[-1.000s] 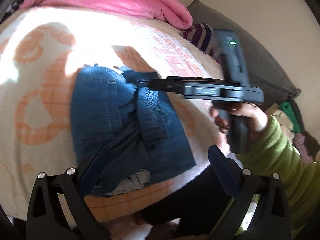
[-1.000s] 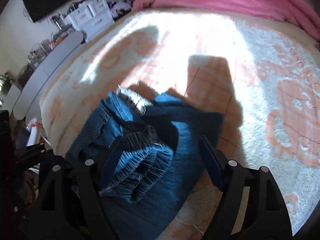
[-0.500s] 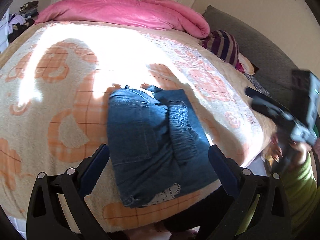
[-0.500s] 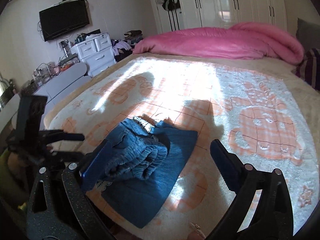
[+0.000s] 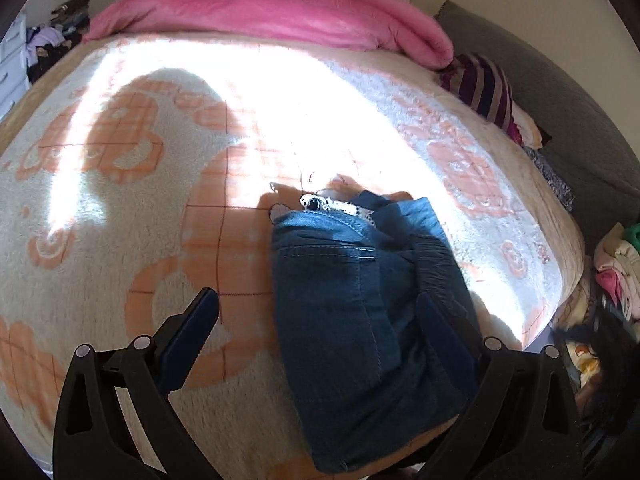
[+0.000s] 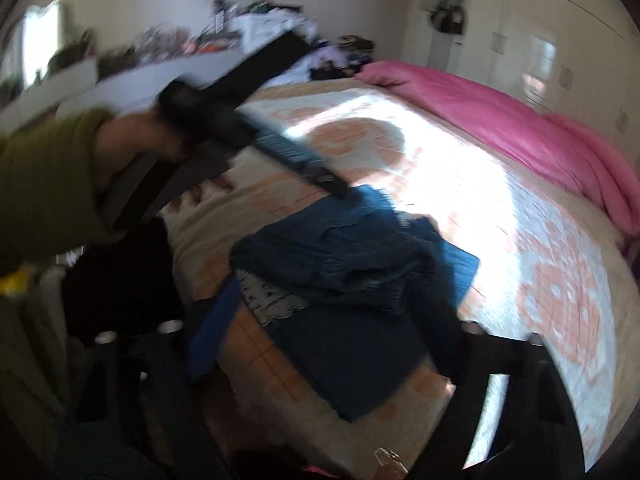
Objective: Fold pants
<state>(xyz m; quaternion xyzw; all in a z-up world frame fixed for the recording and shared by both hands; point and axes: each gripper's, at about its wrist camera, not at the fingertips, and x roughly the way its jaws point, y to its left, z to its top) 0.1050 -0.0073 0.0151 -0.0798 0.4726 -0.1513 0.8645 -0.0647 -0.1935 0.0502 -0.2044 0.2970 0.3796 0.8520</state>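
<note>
Left wrist view: the pants (image 5: pixel 360 312) lie folded into a thick denim bundle near the front edge of the bed (image 5: pixel 120 208), a white lace hem peeking out at the far end. The left gripper (image 5: pixel 316 344) hangs over the bundle with its jaws wide apart, nothing between the pads. In the blurred right wrist view the right gripper (image 6: pixel 332 332) also hovers above the denim with its jaws closing, and as far as the blur allows, no cloth is caught between them.

The fold looks close to done — what remains is probably tidying or one last fold. To do that well, bring both grippers down on matching corners of the near edge, pinch all layers together, and lift evenly so the loose upper flap does not slide off. The bundle sits close to the bed's edge — pull away from it, not towards it.
</note>
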